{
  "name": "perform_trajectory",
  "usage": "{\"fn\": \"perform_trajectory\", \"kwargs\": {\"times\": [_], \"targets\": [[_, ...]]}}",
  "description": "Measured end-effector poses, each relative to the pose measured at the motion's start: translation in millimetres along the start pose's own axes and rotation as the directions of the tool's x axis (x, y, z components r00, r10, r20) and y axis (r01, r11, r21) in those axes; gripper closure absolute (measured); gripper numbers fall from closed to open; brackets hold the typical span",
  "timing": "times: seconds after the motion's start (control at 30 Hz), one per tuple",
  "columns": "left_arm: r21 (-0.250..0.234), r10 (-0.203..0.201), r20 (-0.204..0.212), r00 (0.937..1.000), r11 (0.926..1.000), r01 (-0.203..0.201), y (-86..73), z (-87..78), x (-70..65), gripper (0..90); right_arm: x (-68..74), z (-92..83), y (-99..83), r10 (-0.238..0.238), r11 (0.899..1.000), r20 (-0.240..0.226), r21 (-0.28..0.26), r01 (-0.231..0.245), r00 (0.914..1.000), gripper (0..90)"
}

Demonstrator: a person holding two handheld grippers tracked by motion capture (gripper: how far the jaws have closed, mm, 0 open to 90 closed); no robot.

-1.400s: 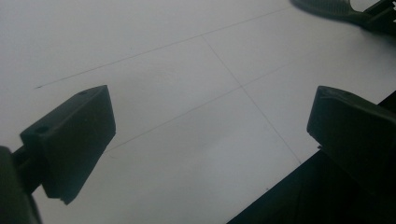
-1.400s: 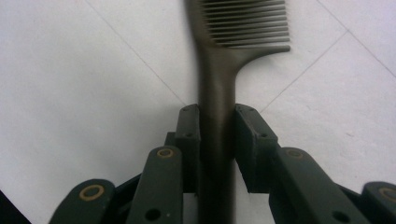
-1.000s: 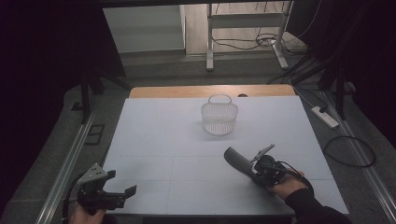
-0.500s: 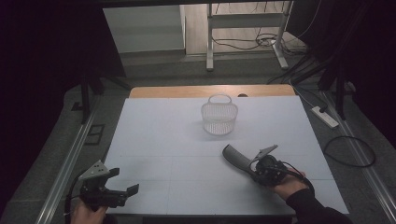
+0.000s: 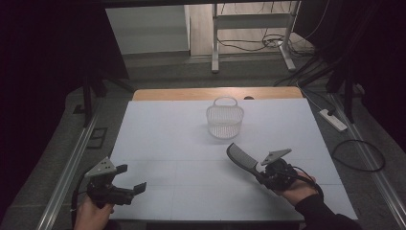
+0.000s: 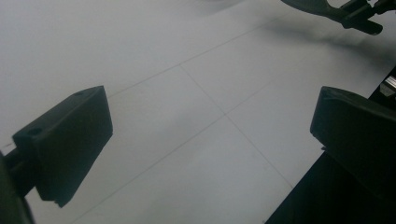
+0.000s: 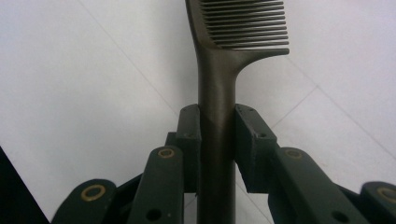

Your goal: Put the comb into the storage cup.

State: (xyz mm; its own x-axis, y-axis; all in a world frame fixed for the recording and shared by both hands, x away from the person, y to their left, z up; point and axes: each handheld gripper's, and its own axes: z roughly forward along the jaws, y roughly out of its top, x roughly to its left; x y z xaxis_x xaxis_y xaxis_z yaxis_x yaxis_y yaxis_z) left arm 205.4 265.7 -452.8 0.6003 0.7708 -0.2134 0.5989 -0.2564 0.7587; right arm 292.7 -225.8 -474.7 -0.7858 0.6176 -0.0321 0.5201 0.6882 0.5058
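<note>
- Right tongs (image 5: 265, 173) clamped on handle of dark comb (image 5: 242, 158); right gripper view: both pads tight on the handle (image 7: 217, 140), teeth pointing away to one side.
- Comb held just above the white surface (image 5: 163, 143), near-right area, toothed end aimed toward the wire basket (image 5: 225, 121).
- Basket upright at far centre, well apart from the comb; looks empty, mesh too fine to be sure.
- Left tongs (image 5: 128, 179) spread wide, holding nothing, at the near-left corner of the surface.
- Step in hand, by judgement: carry phase, comb gripped and headed for the basket.
- Next move likely needs: lift over the rim, tilt comb to drop teeth-first, release only once inside; basket is light, may tip if nudged.
- Hard to make out: comb tip cut off at top of right gripper view; gap between comb and surface unclear; left gripper view blurred, catches the comb (image 6: 317, 7) at its top edge.
</note>
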Motion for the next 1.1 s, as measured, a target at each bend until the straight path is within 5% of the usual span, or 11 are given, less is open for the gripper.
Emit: {"fn": "perform_trajectory", "kwargs": {"times": [0.33, 1.1], "targets": [[-0.024, 0.008, 0.067, 0.9977, 0.9997, -0.007, 15.8, 10.5, 1.2, 0.0, 3.0, -8.5, 1.7, -0.013, 0.997, 0.001, -0.075, 0.013, 0.9999, 72.3], [-0.028, 0.047, 0.14, 0.989, 0.9986, -0.044, 71.6, 44.6, -4.2, 0.0, 8.2, -22.8, 4.4, -0.068, 0.975, 0.056, -0.209, 0.078, 0.9961, 72.2]]}}
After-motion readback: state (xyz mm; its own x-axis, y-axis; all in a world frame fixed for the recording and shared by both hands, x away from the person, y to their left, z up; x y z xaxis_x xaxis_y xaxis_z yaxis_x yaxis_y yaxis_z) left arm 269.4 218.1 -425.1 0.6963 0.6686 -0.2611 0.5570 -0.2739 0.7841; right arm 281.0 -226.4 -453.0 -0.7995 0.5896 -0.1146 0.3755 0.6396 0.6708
